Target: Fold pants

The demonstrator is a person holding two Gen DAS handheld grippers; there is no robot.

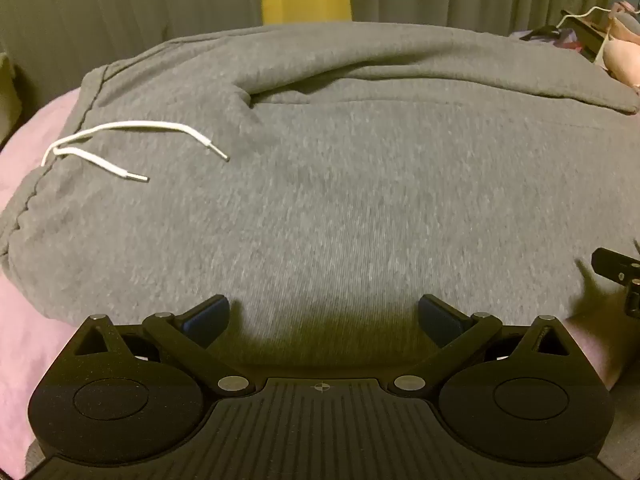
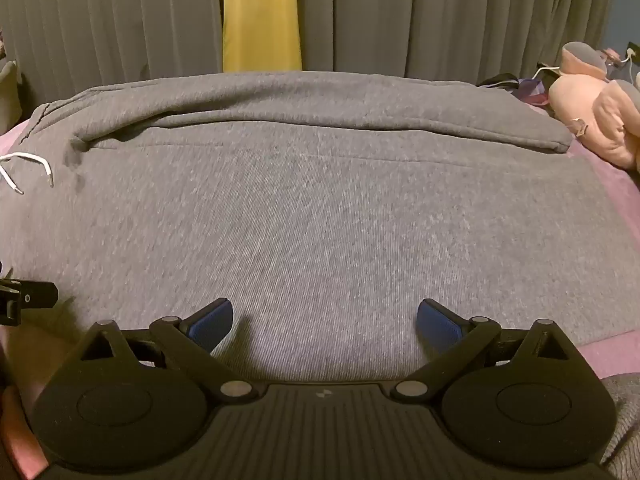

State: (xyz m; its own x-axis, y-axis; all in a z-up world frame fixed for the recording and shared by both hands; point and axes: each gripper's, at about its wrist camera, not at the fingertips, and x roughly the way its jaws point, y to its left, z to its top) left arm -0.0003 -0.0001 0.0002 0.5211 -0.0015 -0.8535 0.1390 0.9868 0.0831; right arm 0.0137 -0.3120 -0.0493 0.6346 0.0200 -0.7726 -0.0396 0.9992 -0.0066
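Grey sweatpants (image 1: 340,200) lie spread across a bed covered by a pink sheet (image 1: 24,340), with the waistband and its white drawstring (image 1: 120,148) toward the left edge of the bed and the legs running toward the right edge. We see the far leg (image 2: 320,108) resting as a long roll along the far side, its cuff end near the right edge beside a pink plush toy (image 2: 600,120); the near leg lies flat and broad toward the near edge. We judge that, at most, 1 lengthwise fold has been started, since the far leg overlaps the near one only partly; bringing the legs fully together and folding cuff to waistband appear to remain. The left hand-held gripper (image 1: 324,320) hovers at the near edge of the cloth with its blue pads (image 1: 208,320) spread apart and nothing between them. The right hand-held gripper (image 2: 326,324) is likewise spread wide and empty over the near hem. Grey curtains (image 2: 440,12) and a yellow panel (image 2: 260,12) hang behind the bed.
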